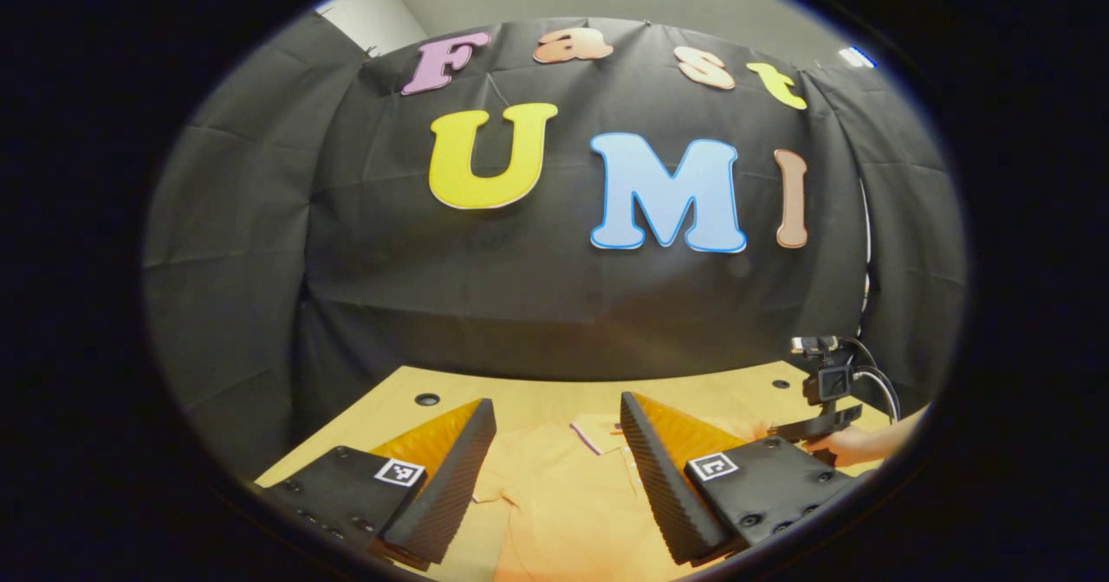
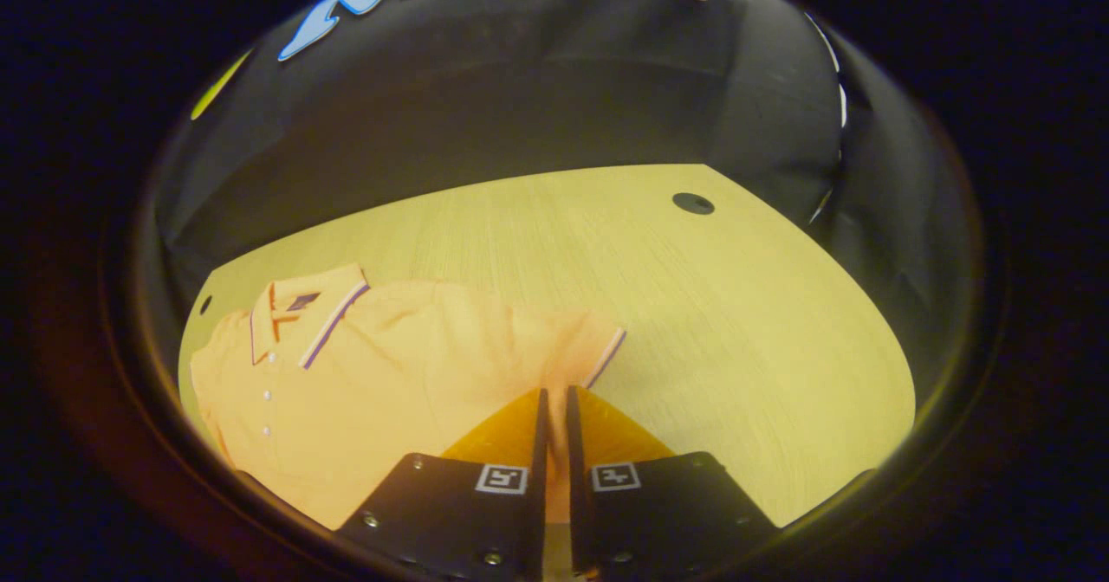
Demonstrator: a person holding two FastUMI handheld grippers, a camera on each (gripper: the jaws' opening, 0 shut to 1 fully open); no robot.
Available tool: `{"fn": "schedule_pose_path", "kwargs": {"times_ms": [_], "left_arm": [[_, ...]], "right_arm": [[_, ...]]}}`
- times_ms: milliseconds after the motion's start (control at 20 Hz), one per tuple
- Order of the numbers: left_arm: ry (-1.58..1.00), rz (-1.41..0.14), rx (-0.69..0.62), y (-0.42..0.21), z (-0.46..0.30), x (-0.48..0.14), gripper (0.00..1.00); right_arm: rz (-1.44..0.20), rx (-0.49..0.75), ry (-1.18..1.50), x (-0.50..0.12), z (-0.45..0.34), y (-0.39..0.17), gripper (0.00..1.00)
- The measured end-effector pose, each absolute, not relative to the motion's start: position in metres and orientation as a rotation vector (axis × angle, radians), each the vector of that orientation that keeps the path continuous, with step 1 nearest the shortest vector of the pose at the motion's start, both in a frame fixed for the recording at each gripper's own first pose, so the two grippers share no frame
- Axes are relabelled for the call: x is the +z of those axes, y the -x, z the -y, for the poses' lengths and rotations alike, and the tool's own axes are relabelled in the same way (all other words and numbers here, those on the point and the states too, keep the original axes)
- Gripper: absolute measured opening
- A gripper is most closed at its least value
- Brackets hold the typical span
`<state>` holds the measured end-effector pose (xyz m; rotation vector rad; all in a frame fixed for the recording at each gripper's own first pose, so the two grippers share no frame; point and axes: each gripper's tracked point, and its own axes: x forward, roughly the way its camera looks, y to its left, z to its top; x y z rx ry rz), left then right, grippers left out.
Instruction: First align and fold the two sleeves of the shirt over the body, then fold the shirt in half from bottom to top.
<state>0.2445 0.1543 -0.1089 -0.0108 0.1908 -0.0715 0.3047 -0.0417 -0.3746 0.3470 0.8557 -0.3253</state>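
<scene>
Left gripper (image 1: 554, 452) gapes wide above the orange polo shirt (image 1: 554, 495); right gripper (image 2: 553, 409) pinches its sleeve (image 2: 572, 348), the contact half hidden.

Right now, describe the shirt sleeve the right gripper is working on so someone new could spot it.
Start at the pale wooden table and find the orange polo shirt lying on it. From its striped collar, follow the shoulder out to the short sleeve where the right gripper pinches. Its striped cuff marks it off from the plain body.

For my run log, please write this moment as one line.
left gripper open above shirt | right gripper shut on sleeve | folds not yet done
</scene>
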Motion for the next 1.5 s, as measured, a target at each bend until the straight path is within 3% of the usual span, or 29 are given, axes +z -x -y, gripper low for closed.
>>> {"fn": "schedule_pose_path", "kwargs": {"times_ms": [300, 850, 1150, 1500], "left_arm": [[0.011, -0.184, -0.054, -0.242, -0.166, -0.110, 0.96], [0.032, -0.176, 0.010, -0.247, -0.200, -0.117, 0.96], [0.022, -0.203, 0.019, -0.270, -0.228, -0.143, 0.95], [0.015, -0.263, 0.003, -0.309, -0.253, -0.188, 0.96]], "right_arm": [[-0.828, -0.328, -0.255, -0.357, 0.049, -0.306, 0.11], [-0.705, -0.130, -0.073, -0.286, -0.012, -0.331, 0.11], [-0.764, -0.040, -0.041, -0.298, -0.059, -0.340, 0.10], [-0.795, -0.048, -0.046, -0.314, -0.073, -0.346, 0.12]]}}
